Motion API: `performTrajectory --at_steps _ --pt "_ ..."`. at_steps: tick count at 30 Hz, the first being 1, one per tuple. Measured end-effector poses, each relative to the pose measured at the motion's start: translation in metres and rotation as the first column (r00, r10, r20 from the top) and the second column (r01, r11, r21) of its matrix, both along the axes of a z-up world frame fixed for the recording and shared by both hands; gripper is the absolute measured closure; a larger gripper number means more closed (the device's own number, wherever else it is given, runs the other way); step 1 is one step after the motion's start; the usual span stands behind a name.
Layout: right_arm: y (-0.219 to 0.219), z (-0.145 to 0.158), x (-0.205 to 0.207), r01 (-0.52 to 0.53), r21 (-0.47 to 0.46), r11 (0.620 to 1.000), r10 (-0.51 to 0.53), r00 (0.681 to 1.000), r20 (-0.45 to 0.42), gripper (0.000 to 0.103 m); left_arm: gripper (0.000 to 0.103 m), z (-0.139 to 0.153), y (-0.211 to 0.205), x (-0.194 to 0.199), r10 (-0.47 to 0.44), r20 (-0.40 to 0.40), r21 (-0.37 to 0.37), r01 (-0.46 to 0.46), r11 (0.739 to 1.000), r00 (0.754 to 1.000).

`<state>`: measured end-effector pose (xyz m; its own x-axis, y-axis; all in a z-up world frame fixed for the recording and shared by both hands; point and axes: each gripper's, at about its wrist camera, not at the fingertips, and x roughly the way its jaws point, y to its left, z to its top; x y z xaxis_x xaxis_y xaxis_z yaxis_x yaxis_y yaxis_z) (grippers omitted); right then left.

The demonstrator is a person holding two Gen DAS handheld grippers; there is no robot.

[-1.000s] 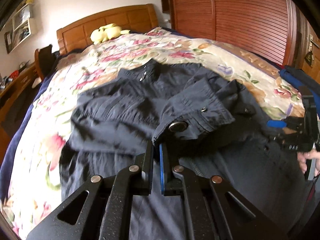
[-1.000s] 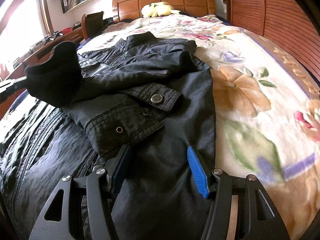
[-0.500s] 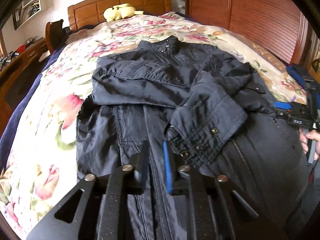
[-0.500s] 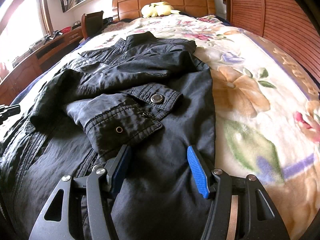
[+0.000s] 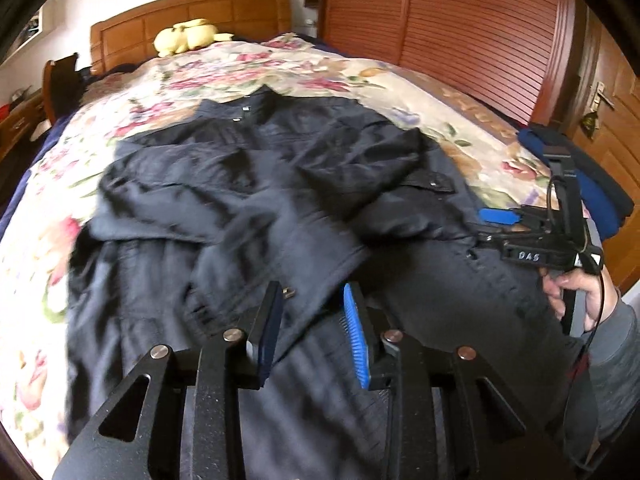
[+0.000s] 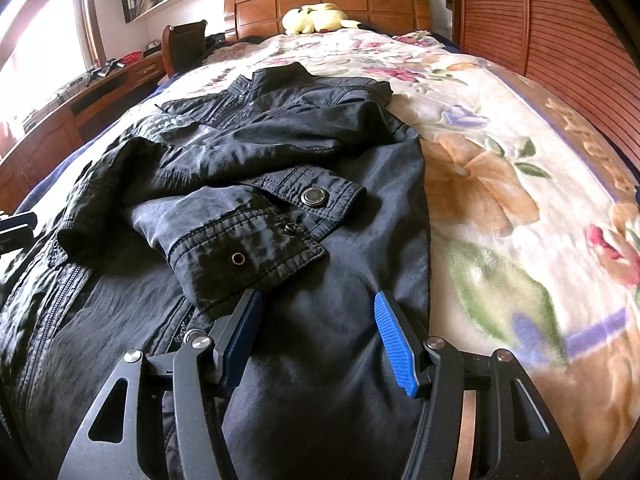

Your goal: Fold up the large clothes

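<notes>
A dark navy jacket [image 5: 256, 184] lies spread, collar away from me, on the floral bedspread [image 5: 400, 80]. Both sleeves are folded across its front, and their buttoned cuffs [image 6: 256, 248] overlap in the middle. My left gripper [image 5: 312, 292] hovers just above the near cuff. Its jaws are opening, and no cloth is pressed between the pads. My right gripper [image 6: 316, 300] is open over the jacket's lower right panel [image 6: 360, 240] with nothing in it. It also shows in the left wrist view, right gripper [image 5: 500, 216], held by a hand [image 5: 576, 292].
A yellow plush toy [image 6: 316, 18] rests against the wooden headboard [image 6: 328, 4]. Slatted wardrobe doors [image 5: 460, 28] run along the bed's right side, and a folded blue garment [image 5: 596, 196] sits at that edge. A desk [image 6: 100, 88] and a chair [image 6: 184, 44] stand to the left.
My left gripper was shut on a sleeve cuff and held it up. It laid the sleeve across the jacket, then parted its jaws and drew back. The right gripper stayed still.
</notes>
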<state>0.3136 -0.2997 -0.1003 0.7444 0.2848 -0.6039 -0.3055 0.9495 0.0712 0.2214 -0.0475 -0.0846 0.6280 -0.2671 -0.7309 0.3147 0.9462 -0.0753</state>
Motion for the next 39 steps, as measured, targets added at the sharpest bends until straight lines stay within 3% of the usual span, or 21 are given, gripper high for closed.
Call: performTrajectory --at_steps 5,9,12,17,18,20,33,39 --pt "-0.001 0.0 0.0 -0.001 -0.004 1.0 0.001 1.0 0.001 0.043 0.07 -0.008 -0.028 0.019 -0.007 -0.013 0.025 0.008 1.0 1.0" --pt "0.0 0.0 0.0 -0.002 -0.003 1.0 0.002 1.0 0.001 0.043 0.07 -0.021 -0.04 0.034 0.021 -0.03 0.088 -0.018 0.996 0.999" --pt "0.0 0.0 0.0 -0.002 -0.003 1.0 0.002 1.0 0.001 0.043 0.07 -0.033 -0.043 0.044 0.053 -0.053 0.141 -0.045 0.989 0.997" --pt "-0.001 0.0 0.0 -0.004 -0.003 1.0 0.004 1.0 0.001 0.043 0.073 -0.04 -0.04 0.046 0.054 -0.053 0.163 -0.045 0.986 0.997" --pt "-0.001 0.0 0.0 -0.004 -0.003 1.0 0.004 1.0 0.001 0.043 0.076 -0.038 -0.039 0.045 0.052 -0.042 0.16 -0.045 0.986 0.998" --pt "-0.001 0.0 0.0 -0.004 -0.003 1.0 0.004 1.0 0.0 0.043 0.097 -0.034 -0.034 0.041 0.056 -0.021 0.151 -0.052 0.987 0.998" --pt "0.001 0.0 0.0 -0.002 -0.015 1.0 0.002 1.0 0.001 0.042 0.1 0.035 0.036 -0.021 0.047 0.119 0.044 -0.052 0.998 0.992" --pt "0.002 0.001 0.0 -0.001 -0.023 1.0 0.001 1.0 0.003 0.042 0.1 0.038 0.048 -0.05 0.038 0.101 0.04 -0.042 0.998 0.994"
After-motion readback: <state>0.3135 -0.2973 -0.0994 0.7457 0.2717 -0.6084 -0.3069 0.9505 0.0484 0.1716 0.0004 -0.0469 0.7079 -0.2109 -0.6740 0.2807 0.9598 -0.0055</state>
